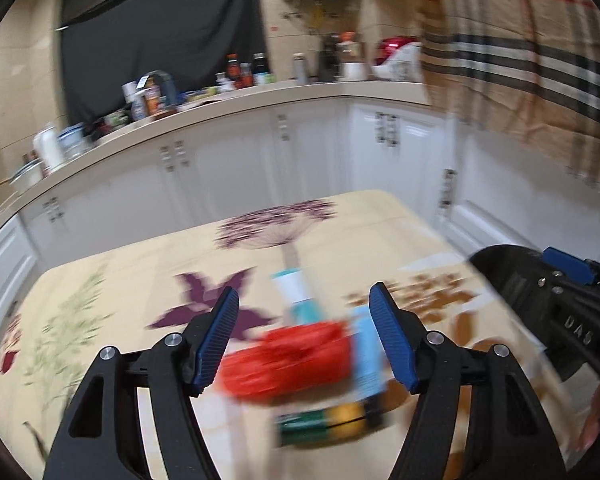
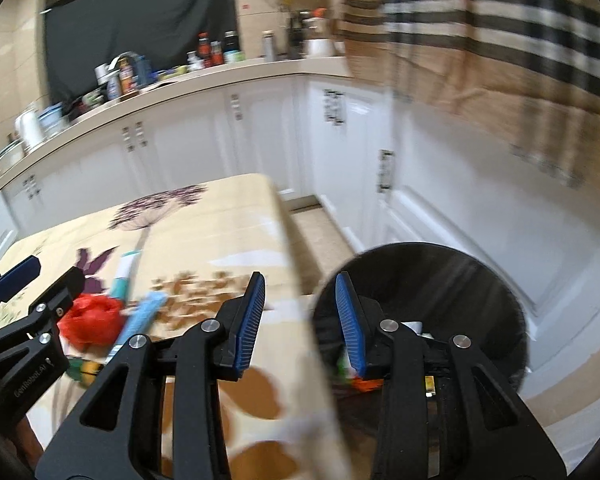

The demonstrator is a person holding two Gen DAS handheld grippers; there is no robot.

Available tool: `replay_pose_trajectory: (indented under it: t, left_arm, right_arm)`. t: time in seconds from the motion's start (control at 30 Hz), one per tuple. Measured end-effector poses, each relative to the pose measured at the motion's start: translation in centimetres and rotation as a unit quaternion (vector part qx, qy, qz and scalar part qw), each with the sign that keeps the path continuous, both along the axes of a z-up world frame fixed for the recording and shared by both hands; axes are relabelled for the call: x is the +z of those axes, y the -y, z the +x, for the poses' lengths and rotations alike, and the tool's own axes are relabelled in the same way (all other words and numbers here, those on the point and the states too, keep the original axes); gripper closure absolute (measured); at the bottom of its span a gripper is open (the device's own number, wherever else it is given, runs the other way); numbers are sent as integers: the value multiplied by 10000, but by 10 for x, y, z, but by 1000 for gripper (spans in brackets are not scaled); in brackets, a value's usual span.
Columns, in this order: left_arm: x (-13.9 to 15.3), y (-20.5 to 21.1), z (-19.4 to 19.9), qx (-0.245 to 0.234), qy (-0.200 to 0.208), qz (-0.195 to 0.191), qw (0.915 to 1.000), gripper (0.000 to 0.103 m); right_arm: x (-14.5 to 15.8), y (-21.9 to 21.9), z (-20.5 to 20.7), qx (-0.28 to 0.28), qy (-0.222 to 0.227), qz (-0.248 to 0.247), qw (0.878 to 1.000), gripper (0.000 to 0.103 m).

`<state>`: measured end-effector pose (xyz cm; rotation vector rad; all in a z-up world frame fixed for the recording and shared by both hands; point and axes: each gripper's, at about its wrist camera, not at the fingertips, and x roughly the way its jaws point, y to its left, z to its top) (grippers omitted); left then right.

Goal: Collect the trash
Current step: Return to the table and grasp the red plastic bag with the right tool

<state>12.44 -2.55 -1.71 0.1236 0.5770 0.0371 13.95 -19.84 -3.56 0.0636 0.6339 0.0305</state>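
With both grippers' jaws open and empty, the left gripper should settle squarely over the red wrapper at its 6 o'clock on the tabletop, while the right gripper waits above the black bin.

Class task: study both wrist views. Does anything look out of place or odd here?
Yes. Litter lies heaped on the flowered tablecloth: a crumpled red bag, a teal tube, a blue packet and a green-yellow wrapper. It belongs in the black bin beside the table.

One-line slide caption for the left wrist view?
Open left claw hovers over a red crumpled bag, light-blue tube and green-yellow packet on the floral tablecloth.
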Motion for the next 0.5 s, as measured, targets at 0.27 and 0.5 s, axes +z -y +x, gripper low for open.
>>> replay_pose_trajectory:
  t: [0.27, 0.5]
  left_arm:
    - [-6, -91, -26, 943, -94, -50, 9955, 35]
    - [-15, -148, -45, 1510, -183, -88, 9883, 35]
  right_arm:
    - [1, -79, 1, 816, -67, -13, 9966, 63]
    - [-4, -133, 1, 1340, -195, -98, 9907, 58]
